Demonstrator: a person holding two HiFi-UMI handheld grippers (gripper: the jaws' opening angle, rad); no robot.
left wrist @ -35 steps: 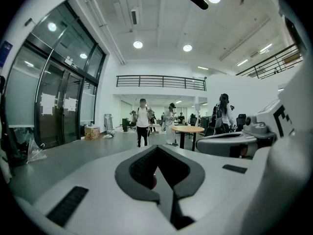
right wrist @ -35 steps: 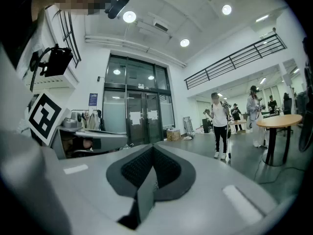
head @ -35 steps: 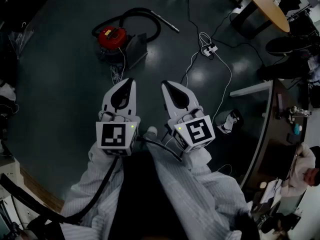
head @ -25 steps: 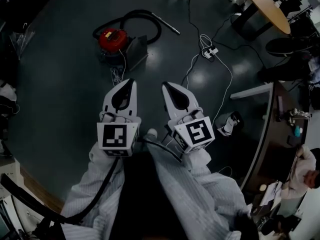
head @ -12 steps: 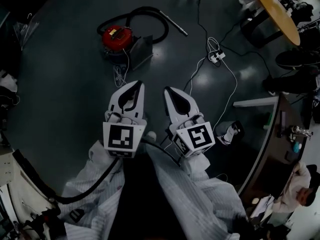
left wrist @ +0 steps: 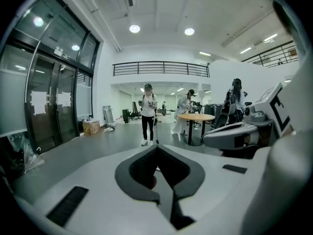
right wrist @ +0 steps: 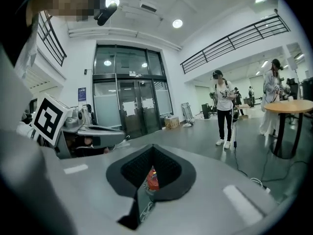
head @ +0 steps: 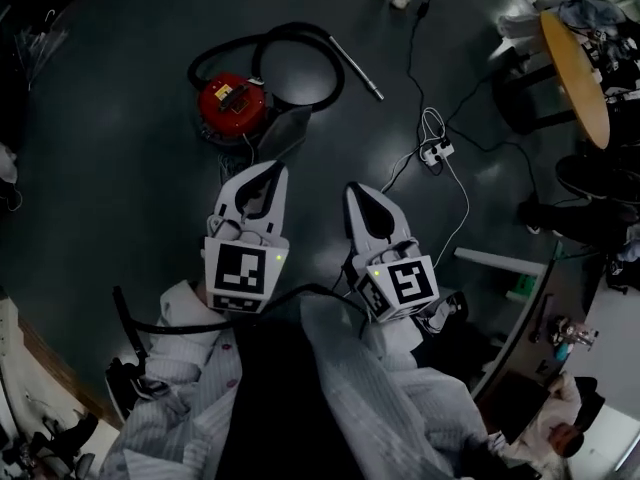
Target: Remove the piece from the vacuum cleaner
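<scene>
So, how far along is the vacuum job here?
Nothing done yet: the red vacuum cleaner sits on the floor with hose attached. In hand: nothing; left gripper and right gripper are shut, empty, short of it. Left: approach, grasp the piece, pull it off.

The person has both arms stretched forward and down, in pale striped sleeves point(head: 190, 340). The 2 grippers sit side by side, close but not touching. The left gripper point(head: 272, 174) has its jaws pressed together with nothing between them. Same deal for the right gripper point(head: 356, 192): jaws fully together, empty. The tips lean in toward each other a bit, so the back ends sit wider apart. Both marker cubes point(head: 242, 274) face up at the head camera.
</scene>
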